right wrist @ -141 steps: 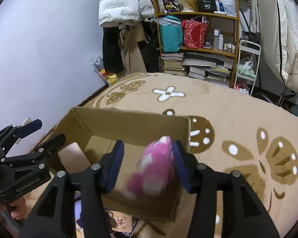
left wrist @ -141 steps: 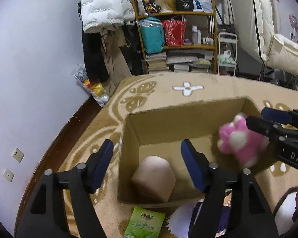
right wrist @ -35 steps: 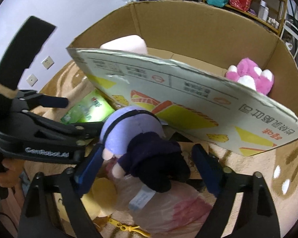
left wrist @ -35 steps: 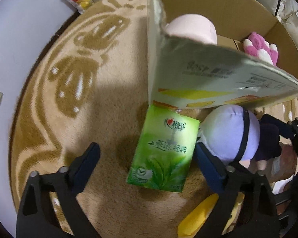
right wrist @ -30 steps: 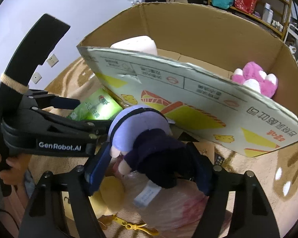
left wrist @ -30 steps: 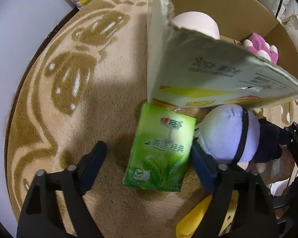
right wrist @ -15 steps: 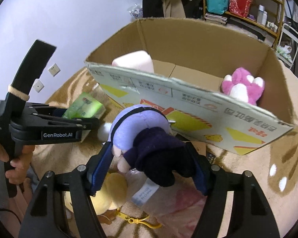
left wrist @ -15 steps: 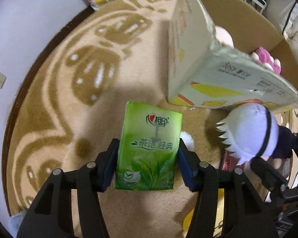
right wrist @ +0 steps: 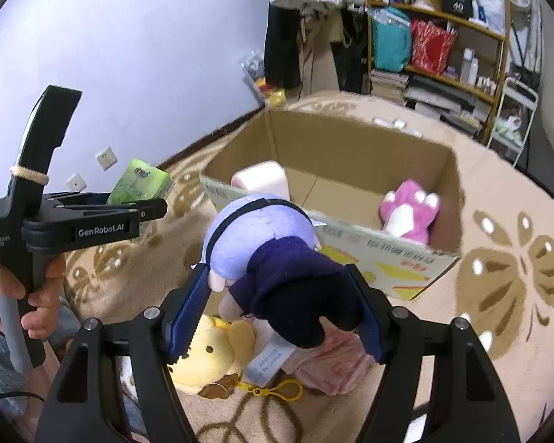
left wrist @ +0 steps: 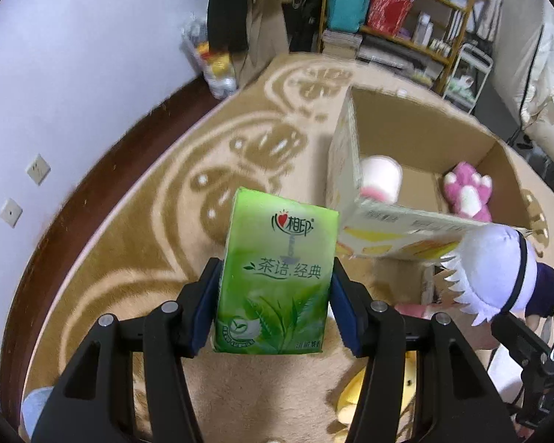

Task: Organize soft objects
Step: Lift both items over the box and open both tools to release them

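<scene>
My left gripper is shut on a green tissue pack, lifted off the carpet; the same tissue pack shows in the right wrist view. My right gripper is shut on a plush doll with a lilac head and dark purple body, held up in front of the cardboard box. That doll appears at the right of the left wrist view. Inside the box lie a pink plush toy and a pale pink cushion.
A yellow plush toy with a key clip and a pink bagged item lie on the patterned carpet under the right gripper. A cluttered shelf, hanging coats and a white cart stand behind the box. A person's hand holds the left gripper.
The left gripper closed on the green tissue pack and lifted it off the carpet. The right gripper rose with the purple doll, so the box interior now shows.
</scene>
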Available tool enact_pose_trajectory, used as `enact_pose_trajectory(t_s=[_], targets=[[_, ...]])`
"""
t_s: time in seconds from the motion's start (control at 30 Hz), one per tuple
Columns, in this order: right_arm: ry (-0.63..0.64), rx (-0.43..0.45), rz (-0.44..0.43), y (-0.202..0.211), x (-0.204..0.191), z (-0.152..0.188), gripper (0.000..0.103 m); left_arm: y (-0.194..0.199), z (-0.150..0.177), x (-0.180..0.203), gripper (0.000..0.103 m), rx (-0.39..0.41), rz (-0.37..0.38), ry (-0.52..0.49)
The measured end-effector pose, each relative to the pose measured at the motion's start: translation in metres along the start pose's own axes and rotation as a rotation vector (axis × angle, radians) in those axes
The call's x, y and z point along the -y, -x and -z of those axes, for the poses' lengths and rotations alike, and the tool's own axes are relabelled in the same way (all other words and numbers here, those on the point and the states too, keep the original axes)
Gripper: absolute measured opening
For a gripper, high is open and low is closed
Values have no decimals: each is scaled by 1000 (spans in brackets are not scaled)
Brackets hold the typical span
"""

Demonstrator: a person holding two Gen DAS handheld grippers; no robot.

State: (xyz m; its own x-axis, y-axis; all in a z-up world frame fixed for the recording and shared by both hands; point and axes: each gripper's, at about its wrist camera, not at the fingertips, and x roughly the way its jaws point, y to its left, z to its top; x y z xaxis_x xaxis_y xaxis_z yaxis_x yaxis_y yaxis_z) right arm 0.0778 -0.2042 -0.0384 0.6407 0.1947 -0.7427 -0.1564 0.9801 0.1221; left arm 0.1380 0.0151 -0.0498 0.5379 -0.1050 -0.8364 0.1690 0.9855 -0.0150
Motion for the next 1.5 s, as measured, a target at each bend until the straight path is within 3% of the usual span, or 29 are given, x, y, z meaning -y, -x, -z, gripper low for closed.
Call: enact_pose_trajectory(t_s=[0.33, 0.53, 1.13, 1.5], targets=[[-30, 127, 65, 33, 14, -22, 76, 71, -8, 19, 55, 272, -31, -44], [-64, 187, 85, 44, 28, -33, 76, 85, -20, 31, 55, 355, -37, -69], [-165, 254, 109, 34, 82, -54, 76, 58, -72, 94, 55, 433, -65, -195], [-163, 248, 120, 3, 99, -60, 76, 19, -76, 92, 55, 371, -42, -198]])
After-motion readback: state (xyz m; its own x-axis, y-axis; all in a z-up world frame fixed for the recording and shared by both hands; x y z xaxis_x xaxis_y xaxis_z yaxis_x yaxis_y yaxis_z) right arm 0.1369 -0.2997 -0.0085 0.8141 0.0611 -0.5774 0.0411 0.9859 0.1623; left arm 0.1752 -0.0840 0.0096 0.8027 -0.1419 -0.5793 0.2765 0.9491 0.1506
